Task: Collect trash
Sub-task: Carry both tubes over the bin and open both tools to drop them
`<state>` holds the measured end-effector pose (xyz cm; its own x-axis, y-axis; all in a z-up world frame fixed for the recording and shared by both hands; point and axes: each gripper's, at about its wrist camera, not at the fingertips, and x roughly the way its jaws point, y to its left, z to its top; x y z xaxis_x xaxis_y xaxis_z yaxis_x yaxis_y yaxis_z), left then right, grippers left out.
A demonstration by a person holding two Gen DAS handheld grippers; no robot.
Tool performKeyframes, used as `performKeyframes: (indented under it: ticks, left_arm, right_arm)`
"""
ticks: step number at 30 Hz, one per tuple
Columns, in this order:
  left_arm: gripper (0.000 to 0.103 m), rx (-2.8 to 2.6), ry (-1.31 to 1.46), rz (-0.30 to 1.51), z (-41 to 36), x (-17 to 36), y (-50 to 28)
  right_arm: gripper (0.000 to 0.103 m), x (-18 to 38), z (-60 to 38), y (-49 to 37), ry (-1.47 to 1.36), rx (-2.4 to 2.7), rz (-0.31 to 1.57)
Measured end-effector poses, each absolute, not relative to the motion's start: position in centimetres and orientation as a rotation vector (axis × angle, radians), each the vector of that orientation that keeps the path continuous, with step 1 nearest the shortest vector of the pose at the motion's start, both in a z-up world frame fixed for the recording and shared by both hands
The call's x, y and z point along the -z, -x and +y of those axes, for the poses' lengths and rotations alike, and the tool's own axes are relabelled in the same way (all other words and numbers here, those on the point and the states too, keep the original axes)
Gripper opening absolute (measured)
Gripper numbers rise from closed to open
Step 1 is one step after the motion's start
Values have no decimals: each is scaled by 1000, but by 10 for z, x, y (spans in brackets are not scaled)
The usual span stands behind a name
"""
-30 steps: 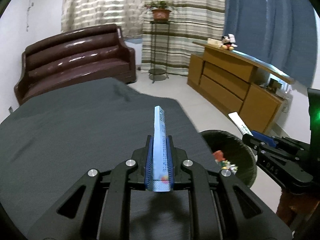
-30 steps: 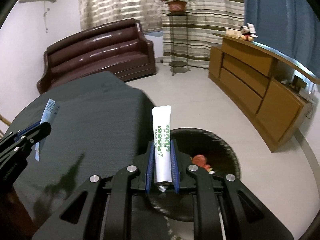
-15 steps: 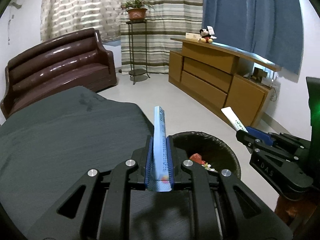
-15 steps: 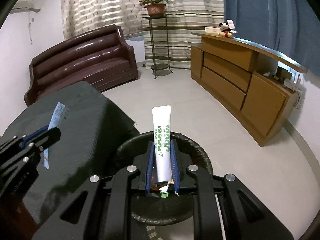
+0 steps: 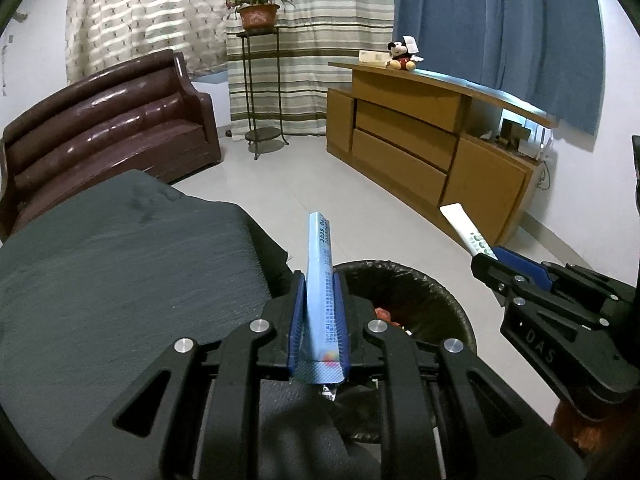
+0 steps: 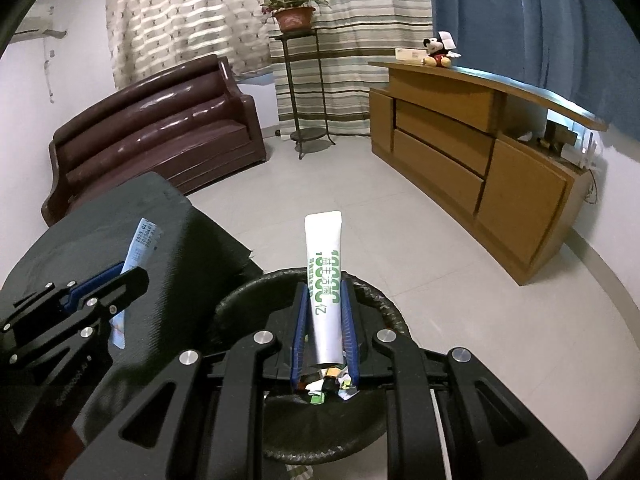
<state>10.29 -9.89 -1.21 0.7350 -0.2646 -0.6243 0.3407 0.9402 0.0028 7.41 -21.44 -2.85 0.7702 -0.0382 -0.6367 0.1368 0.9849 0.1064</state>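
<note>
The left gripper (image 5: 319,308) has its jaws clamped on a thin blue packet (image 5: 321,280), held edge-on between the blue pads, w/ its far end sticking up past the tips (printed date digits show near the top). From the right wrist view the same packet (image 6: 136,256) pokes up out of the left gripper (image 6: 120,280) over the table (image 6: 168,248), which is covered in dark grey cloth.

The right gripper (image 6: 324,308) has its jaws closed on a white tube (image 6: 325,280) w/ green print; the flat crimped end points up and away, the other end sits down between the pads. In the left view the tube (image 5: 466,232) slants up and left out of the right gripper (image 5: 490,262).

A bin (image 6: 384,308) lined w/ a black bag stands on the floor just beside the table's corner. The right gripper hangs over its opening; the left one is at the table edge, w/ the bin (image 5: 440,296) just ahead and to its right. Trash already lies inside: something red (image 5: 382,314) and crumpled wrappers (image 6: 328,386) (white, green, some foil).

Further back: a brown sofa (image 5: 108,128), a plant (image 5: 258,10) on a stand, a wooden cabinet (image 5: 424,148) w/ a plush toy (image 5: 402,56) on top, striped and blue curtains.
</note>
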Motion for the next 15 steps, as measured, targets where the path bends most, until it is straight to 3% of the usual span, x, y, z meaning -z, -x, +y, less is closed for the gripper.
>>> performKeyframes:
  ticks: [9,14,15]
  left_arm:
    - [19,312,-127,690,-103,16,-113]
    - [31,304,-134,711,-104,20,-119]
    - [37,300,-135,711,-105,21,-119]
  right_arm:
    - [18,37,-222,-79,-163,104,699]
    - [19,41,-224,-82,-165,107,711]
    - [19,42,-224,-82,-167,108,713]
